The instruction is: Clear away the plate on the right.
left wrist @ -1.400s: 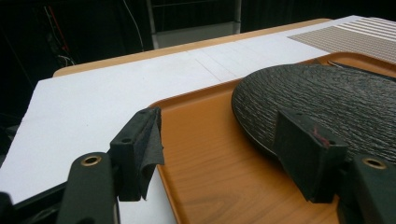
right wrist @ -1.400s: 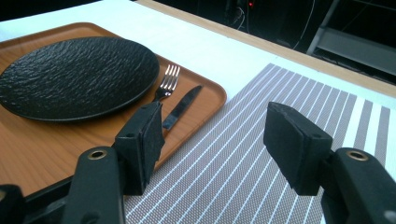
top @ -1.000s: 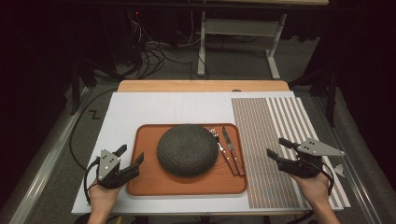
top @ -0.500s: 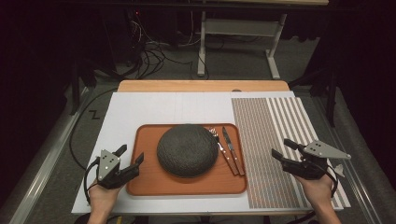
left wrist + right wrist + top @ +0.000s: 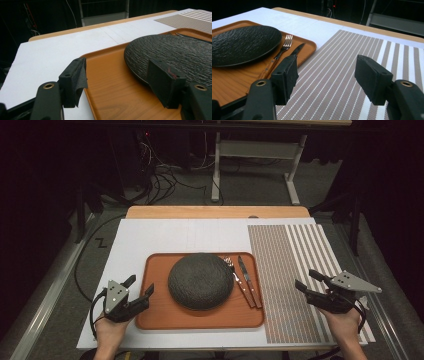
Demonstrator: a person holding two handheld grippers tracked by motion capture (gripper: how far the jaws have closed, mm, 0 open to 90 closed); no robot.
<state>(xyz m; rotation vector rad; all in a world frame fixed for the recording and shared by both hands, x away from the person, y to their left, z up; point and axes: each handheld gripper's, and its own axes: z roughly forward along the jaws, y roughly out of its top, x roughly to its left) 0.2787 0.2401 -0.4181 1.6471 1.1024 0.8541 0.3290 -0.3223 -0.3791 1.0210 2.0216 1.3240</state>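
A round black textured plate lies on an orange-brown wooden tray, with a fork and a knife beside it on the tray's right side. My left gripper is open and empty at the tray's left rim. In the left gripper view one jaw is over the white board and the other over the tray by the plate. My right gripper is open and empty above the striped placemat. The right gripper view has the plate, fork and knife to its left.
A white board covers the wooden table under the tray and the placemat. Beyond the far edge are a dark floor, cables and a grey metal frame. A black cable loops off the left side.
My right gripper has drifted slightly to the right over the placemat. The left gripper, plate, tray and cutlery are where they were.
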